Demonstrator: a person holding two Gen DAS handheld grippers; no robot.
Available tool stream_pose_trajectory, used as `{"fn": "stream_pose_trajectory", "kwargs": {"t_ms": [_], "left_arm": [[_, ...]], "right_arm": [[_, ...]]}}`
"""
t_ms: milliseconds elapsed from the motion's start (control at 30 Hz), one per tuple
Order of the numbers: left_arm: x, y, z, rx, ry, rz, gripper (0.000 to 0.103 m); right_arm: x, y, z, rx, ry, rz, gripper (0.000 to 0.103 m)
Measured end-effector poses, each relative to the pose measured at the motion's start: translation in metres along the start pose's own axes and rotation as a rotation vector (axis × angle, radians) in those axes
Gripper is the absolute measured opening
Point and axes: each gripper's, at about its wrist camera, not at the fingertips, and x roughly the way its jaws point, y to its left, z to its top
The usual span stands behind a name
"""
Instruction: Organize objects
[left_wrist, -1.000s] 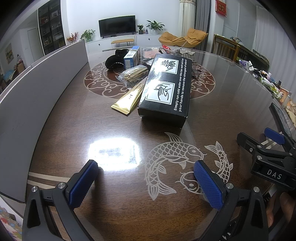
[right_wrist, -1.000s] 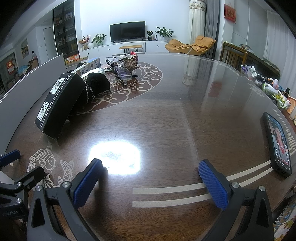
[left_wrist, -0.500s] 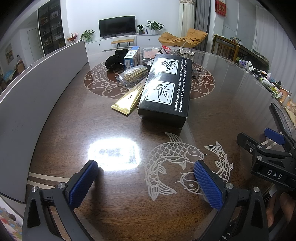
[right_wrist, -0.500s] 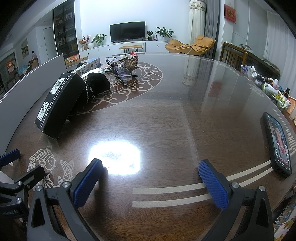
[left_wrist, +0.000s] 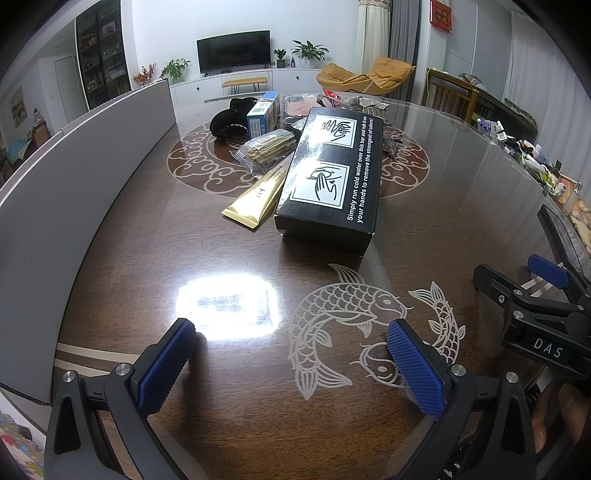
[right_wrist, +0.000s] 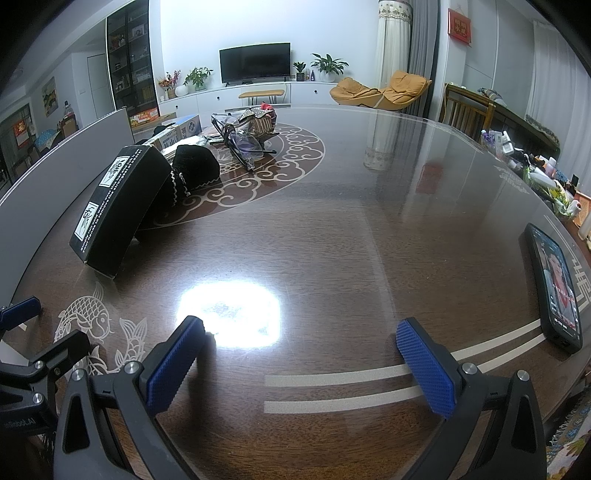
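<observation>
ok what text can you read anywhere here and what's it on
"Simply run cold water over this bar and rub it on your hands to remove the strongest of odors!" on the black box
"DAS" on the right tongs
Print on the blue-and-white carton, red wall plaque and phone: unreadable

Open tabletop (right_wrist: 332, 229) ahead of both grippers, nothing between the spread fingers. Black box (left_wrist: 328, 177) blocks the left-centre path, gold tube (left_wrist: 256, 195) touching its left side, clutter pile (left_wrist: 258, 129) behind. Grey panel (left_wrist: 74, 184) walls the left edge. Phone (right_wrist: 554, 288) lies far right. Gaps inside the pile are hard to judge.
</observation>
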Motion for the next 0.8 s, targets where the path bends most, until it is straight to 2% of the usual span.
{"fn": "stream_pose_trajectory", "kwargs": {"t_ms": [200, 333, 533, 700, 800], "left_arm": [[0.0, 0.0, 0.001, 0.002, 0.009, 0.0, 0.103], [0.002, 0.002, 0.011, 0.01, 0.055, 0.007, 0.103], [-0.013, -0.013, 0.056, 0.077, -0.024, -0.066, 0.103], [0.02, -0.036, 0.092, 0.155, 0.023, -0.079, 0.103], [0.037, -0.042, 0.1, 0.188, 0.041, -0.084, 0.103]], "right_arm": [[0.0, 0.0, 0.0, 0.0, 0.0, 0.0, 0.103], [0.0, 0.0, 0.0, 0.0, -0.001, 0.0, 0.103], [0.0, 0.0, 0.001, 0.0, -0.002, 0.001, 0.103], [0.0, 0.0, 0.001, 0.0, -0.001, 0.001, 0.103], [0.0, 0.0, 0.001, 0.0, -0.001, 0.001, 0.103]]}}
